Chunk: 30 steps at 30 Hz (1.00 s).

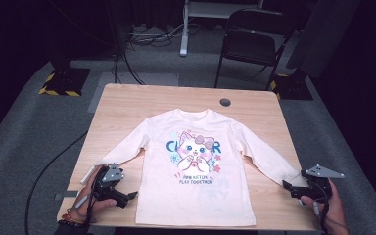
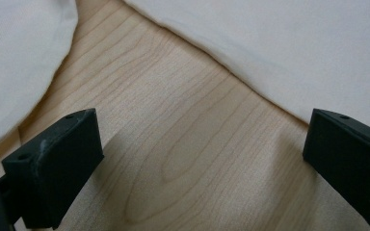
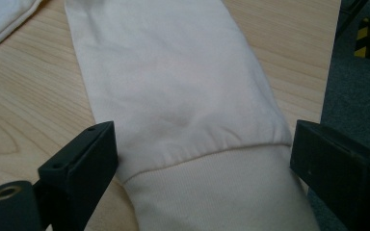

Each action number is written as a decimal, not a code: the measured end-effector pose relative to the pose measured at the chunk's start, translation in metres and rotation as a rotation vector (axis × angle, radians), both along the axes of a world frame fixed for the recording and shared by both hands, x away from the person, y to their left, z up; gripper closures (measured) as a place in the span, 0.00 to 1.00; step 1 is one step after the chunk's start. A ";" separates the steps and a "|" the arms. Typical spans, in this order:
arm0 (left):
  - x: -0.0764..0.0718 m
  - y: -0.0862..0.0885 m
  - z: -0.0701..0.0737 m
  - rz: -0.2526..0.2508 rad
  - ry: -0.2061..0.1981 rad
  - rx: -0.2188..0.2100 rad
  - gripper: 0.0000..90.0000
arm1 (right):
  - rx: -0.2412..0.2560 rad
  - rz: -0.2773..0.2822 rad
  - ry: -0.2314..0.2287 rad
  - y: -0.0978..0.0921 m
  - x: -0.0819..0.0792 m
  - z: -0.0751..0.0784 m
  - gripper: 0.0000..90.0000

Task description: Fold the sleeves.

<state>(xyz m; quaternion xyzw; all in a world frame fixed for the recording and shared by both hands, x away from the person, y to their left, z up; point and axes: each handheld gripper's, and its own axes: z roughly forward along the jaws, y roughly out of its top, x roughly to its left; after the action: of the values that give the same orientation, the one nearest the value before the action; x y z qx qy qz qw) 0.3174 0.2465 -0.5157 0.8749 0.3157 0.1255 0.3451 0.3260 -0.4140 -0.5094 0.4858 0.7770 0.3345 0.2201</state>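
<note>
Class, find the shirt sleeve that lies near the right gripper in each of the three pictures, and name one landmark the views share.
High view: the sleeve runs down-right from the shirt to the right gripper.
Left gripper view: I cannot tell; pale cloth at the top corners cannot be matched to this sleeve.
Right gripper view: sleeve at centre, cuff between open jaws.
Shared landmark: the wooden table.

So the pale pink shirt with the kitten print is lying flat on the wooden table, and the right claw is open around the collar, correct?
Not quite. The right claw is open, but around the cuff of a sleeve, not the collar. The right gripper view shows the ribbed cuff between its jaws. The shirt does lie flat on the wooden table, seen in the high view.
</note>
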 end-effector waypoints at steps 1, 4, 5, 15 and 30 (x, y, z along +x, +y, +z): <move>0.000 0.000 0.000 0.000 0.000 0.000 0.00 | 0.011 0.002 0.009 -0.001 0.000 -0.001 0.11; 0.000 0.000 0.000 0.000 0.000 0.000 0.00 | 0.034 0.002 0.009 -0.003 0.001 -0.004 0.11; 0.000 0.000 0.000 0.000 0.000 0.000 0.00 | 0.034 0.003 0.009 -0.003 0.000 -0.004 0.12; 0.000 0.000 0.000 0.000 0.000 0.000 0.00 | 0.102 -0.034 -0.028 -0.011 0.000 0.003 0.19; 0.000 0.000 0.000 0.001 0.000 0.000 0.00 | 0.060 -0.098 -0.018 -0.018 0.005 -0.006 0.28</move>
<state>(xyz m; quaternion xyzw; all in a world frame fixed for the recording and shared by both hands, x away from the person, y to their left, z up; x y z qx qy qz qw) 0.3175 0.2465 -0.5157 0.8747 0.3161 0.1258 0.3451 0.3315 -0.4323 -0.5153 0.5266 0.7399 0.3506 0.2288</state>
